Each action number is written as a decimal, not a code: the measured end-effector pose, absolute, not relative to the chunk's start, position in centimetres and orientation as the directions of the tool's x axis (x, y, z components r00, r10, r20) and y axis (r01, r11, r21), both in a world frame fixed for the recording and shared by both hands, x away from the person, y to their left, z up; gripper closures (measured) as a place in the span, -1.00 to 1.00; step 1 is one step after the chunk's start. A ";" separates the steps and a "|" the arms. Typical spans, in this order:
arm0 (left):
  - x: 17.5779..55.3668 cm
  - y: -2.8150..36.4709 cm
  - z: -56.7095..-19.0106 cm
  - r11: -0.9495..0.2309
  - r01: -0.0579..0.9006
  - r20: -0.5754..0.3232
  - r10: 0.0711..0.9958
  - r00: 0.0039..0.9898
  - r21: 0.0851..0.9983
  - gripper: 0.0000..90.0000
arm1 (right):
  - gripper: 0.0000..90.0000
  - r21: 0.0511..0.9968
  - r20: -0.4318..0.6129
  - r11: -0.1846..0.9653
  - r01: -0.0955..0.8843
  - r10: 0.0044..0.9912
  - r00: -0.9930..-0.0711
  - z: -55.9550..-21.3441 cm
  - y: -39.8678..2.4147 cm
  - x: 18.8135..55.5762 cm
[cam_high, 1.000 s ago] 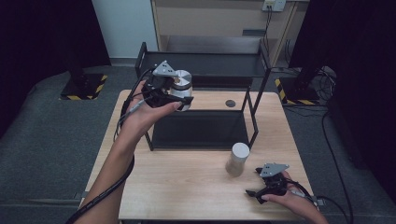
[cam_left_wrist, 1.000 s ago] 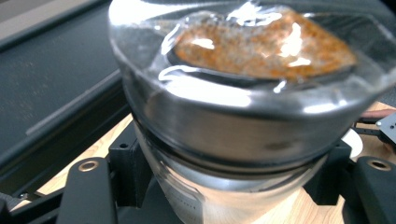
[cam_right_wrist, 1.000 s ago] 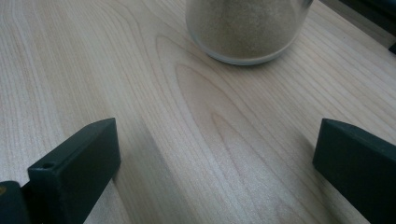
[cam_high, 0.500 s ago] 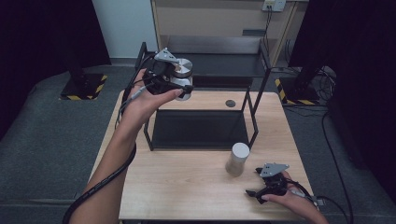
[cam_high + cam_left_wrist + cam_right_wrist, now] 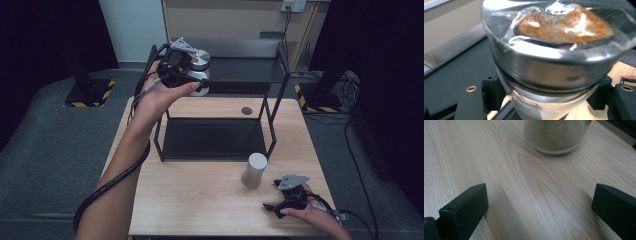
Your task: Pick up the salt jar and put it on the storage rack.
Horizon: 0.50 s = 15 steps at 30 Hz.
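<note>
Left fingers point(image 5: 491, 93) are clamped on a jar point(image 5: 199, 70) above the shelf point(image 5: 240, 70); right gripper point(image 5: 280, 196) lies spread wide. Tilting could loosen the jar.

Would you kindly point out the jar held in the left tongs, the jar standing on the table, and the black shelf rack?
held jar point(image 5: 544, 67), left gripper view, metal lid band
standing jar point(image 5: 253, 171), high view, side wall
black shelf rack point(image 5: 212, 138), high view, lower shelf
</note>
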State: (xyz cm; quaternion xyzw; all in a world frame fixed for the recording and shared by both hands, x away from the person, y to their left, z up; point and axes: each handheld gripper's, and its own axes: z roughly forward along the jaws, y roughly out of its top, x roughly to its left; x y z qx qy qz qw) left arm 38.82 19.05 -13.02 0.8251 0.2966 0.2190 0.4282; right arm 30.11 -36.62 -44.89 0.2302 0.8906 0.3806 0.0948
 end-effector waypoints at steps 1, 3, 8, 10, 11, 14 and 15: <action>39.0 19.0 -12.9 -0.457 0.301 0.107 0.677 0.728 0.837 -0.34 | -0.96 0.721 0.006 0.605 0.337 0.482 -0.876 -44.9 -36.6 30.1; 39.3 18.8 -12.7 -0.459 0.296 0.114 0.678 0.726 0.838 -0.34 | -0.96 0.721 0.006 0.605 0.338 0.482 -0.876 -44.9 -36.6 30.1; 40.2 18.6 -12.4 -0.457 0.299 0.118 0.687 0.717 0.838 -0.34 | -0.96 0.721 0.006 0.605 0.338 0.482 -0.876 -44.9 -36.6 30.1; 40.6 18.7 -12.4 -0.455 0.301 0.118 0.690 0.714 0.838 -0.34 | -0.96 0.721 0.007 0.606 0.338 0.481 -0.877 -44.9 -36.6 30.1; 40.9 18.7 -12.4 -0.451 0.304 0.116 0.694 0.711 0.839 -0.34 | -0.96 0.721 0.007 0.606 0.338 0.481 -0.877 -44.9 -36.6 30.1; 41.4 18.7 -12.4 -0.452 0.308 0.118 0.699 0.705 0.837 -0.34 | -0.96 0.721 0.006 0.606 0.337 0.481 -0.877 -44.9 -36.6 30.1; 41.5 18.7 -12.4 -0.449 0.313 0.116 0.704 0.700 0.837 -0.34 | -0.96 0.721 0.007 0.606 0.337 0.481 -0.877 -44.9 -36.6 30.1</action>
